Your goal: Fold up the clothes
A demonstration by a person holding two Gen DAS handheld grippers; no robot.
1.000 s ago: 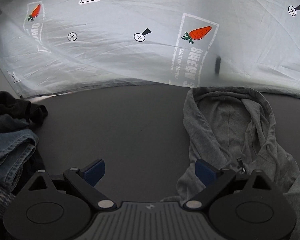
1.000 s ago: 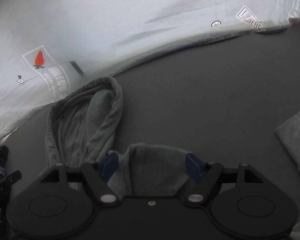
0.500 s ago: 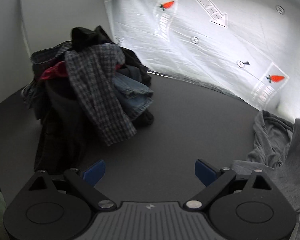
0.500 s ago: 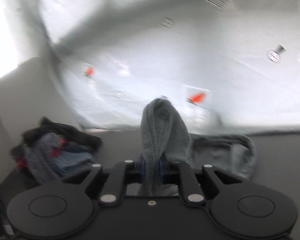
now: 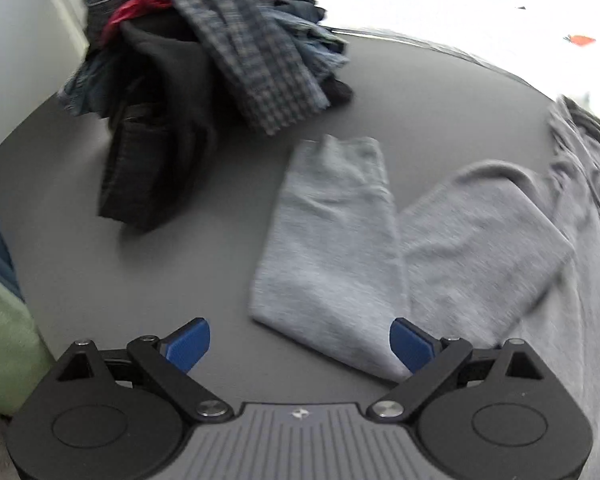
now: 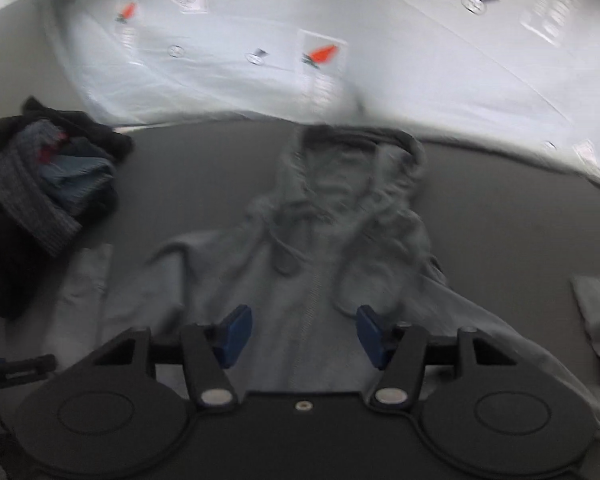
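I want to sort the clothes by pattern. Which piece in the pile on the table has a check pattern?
The checked shirt, draped over the top and front of the pile. Its blue-grey grid sets it apart from the plain black, red and denim pieces around it.

hoodies: 1 | clothes piles: 1 | tongs: 2

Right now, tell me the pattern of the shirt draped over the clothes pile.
Blue-grey plaid shirt, clearest in the left wrist view.
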